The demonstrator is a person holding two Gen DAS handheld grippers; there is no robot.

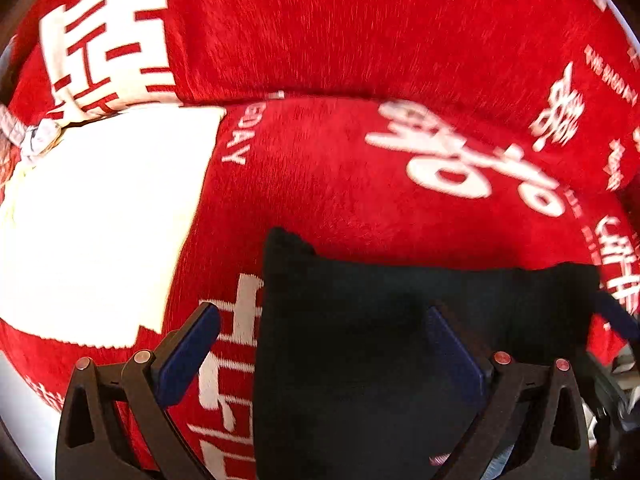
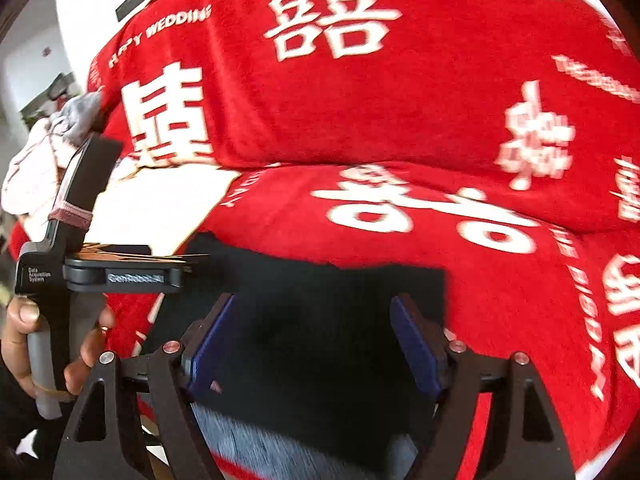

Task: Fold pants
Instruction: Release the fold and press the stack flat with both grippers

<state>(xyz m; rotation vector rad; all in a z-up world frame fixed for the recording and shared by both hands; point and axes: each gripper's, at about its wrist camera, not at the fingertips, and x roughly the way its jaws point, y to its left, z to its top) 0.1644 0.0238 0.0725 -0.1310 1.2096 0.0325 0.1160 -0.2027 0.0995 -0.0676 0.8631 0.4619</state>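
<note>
**Me:** From my left gripper [image 1: 320, 344], black arms with blue pads: the jaws stand spread wide, the left pad [image 1: 188, 356] over red cloth, the right one over the dark cloth, pinching nothing. My right gripper [image 2: 316, 340] is spread too, both pads over the same dark fabric.

**Partner:** And the pants?

**Me:** The black, matte, folded fabric pants [image 1: 400, 320] lie on the red plush blanket with white printed characters [image 1: 340, 180], straight ahead of both tools. A flat white rectangular cloth [image 1: 100, 220] sits just left of them.

**Partner:** Which way do they run?

**Me:** The far edge runs left to right in both views, so I judge the long axis crosswise to my fingers. Which end is the waistband I cannot tell.

**Partner:** Risks?

**Me:** Black on black hides the layers; closing blind, I might pinch only the top ply, or snag the blanket's pile and drag it along.
</note>
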